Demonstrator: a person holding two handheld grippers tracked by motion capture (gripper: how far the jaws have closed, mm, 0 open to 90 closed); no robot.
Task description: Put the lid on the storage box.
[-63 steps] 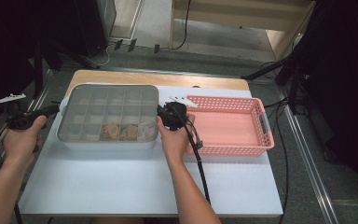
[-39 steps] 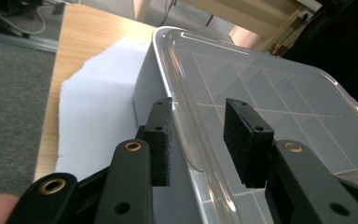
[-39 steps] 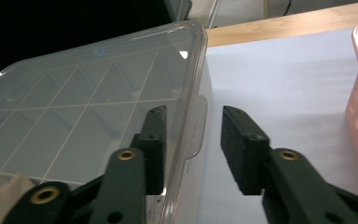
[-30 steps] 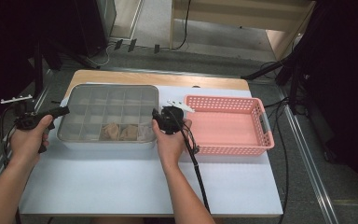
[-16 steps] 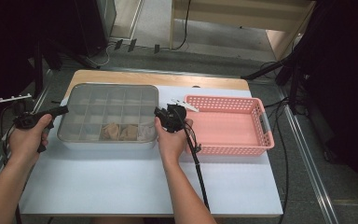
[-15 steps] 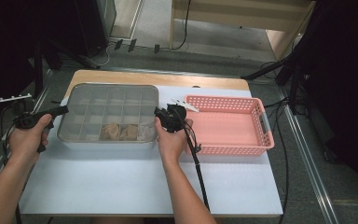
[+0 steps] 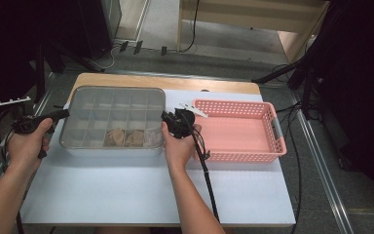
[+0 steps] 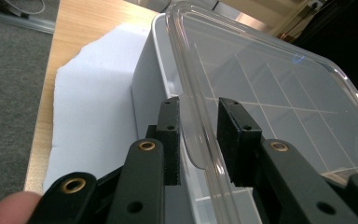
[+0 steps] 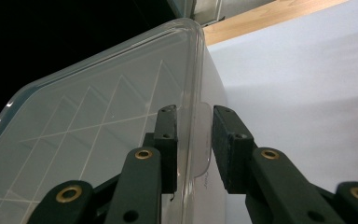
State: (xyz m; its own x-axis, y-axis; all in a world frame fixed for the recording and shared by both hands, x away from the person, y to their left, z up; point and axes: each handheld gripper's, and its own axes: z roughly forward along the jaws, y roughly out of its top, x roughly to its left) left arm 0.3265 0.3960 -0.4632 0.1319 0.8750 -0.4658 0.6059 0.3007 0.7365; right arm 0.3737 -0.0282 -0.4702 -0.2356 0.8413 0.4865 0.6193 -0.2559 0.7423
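A grey compartment box (image 7: 111, 117) with a clear lid (image 8: 270, 93) stands on the table's left half. Brownish crumpled items (image 7: 126, 138) lie in its front row. At the box's left edge my left gripper (image 7: 63, 114) is open. Its jaws straddle the lid's small tab (image 8: 195, 149), with a gap beside one pad. At the right edge my right gripper (image 7: 166, 117) is open too, and the lid's other tab (image 9: 200, 140) hangs between its pads (image 9: 223, 135). The lid (image 9: 98, 126) lies flat on the box.
A pink plastic basket (image 7: 269, 147) stands just right of the box, behind my right hand. A small white object (image 7: 193, 109) lies at its near-left corner. A pale sheet (image 7: 126, 195) covers the wooden table (image 7: 199, 86). Cables trail off the front.
My left gripper has moved in from the left, and its jaws now reach the box's left edge. My right gripper has stayed at the right edge with only slight shifts.
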